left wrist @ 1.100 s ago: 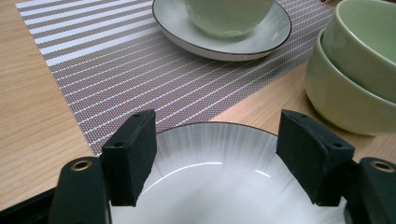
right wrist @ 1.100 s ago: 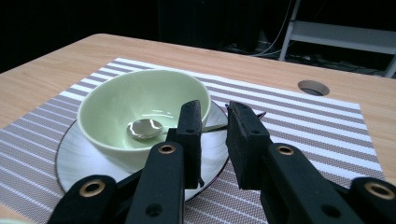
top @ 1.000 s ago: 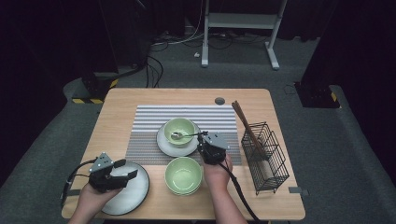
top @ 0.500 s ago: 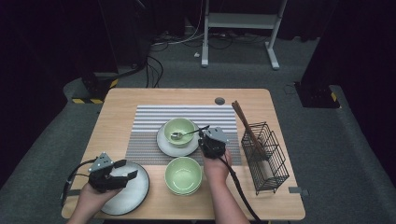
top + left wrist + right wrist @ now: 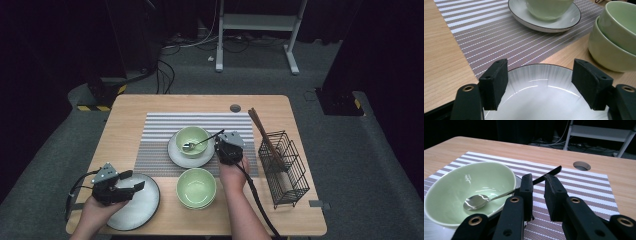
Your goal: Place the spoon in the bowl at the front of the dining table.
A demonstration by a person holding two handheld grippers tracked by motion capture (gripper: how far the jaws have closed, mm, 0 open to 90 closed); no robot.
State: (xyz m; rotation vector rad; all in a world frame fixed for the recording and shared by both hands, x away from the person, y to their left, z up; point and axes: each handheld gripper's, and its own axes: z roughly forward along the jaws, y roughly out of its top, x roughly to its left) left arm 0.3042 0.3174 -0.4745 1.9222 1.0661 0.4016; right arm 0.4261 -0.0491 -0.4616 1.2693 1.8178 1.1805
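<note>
A person seated at a wooden surface [image 5: 150, 107] works two hand-held tools over a place setting. The right claw [image 5: 538, 185] is closed to a narrow gap with the dark handle of a spoon [image 5: 475, 202] running between its pads; whether the pads actually press on the handle cannot be told. The spoon's bowl lies at the bottom of a pale green bowl [image 5: 451, 191], which stands on a white saucer [image 5: 176, 154] on the striped placemat [image 5: 155, 131]; the handle leans on the bowl's rim and slants up and out towards the claw.

The left claw [image 5: 539, 82] hangs open and empty over the near part of a white plate [image 5: 544, 100] at the front left corner, just beside two stacked green bowls [image 5: 616, 42]. A wire basket [image 5: 286, 167] with chopsticks [image 5: 262, 134] stands at the right.

The step in hand looks to be placing or taking the spoon at the bowl. Done well, it probably means keeping the handle square between the pads, near its end, and moving along the handle's own slant, so the spoon neither scrapes the rim nor tips the bowl on its saucer. A sideways drag could shift the bowl; any release should wait until the spoon rests steady.
</note>
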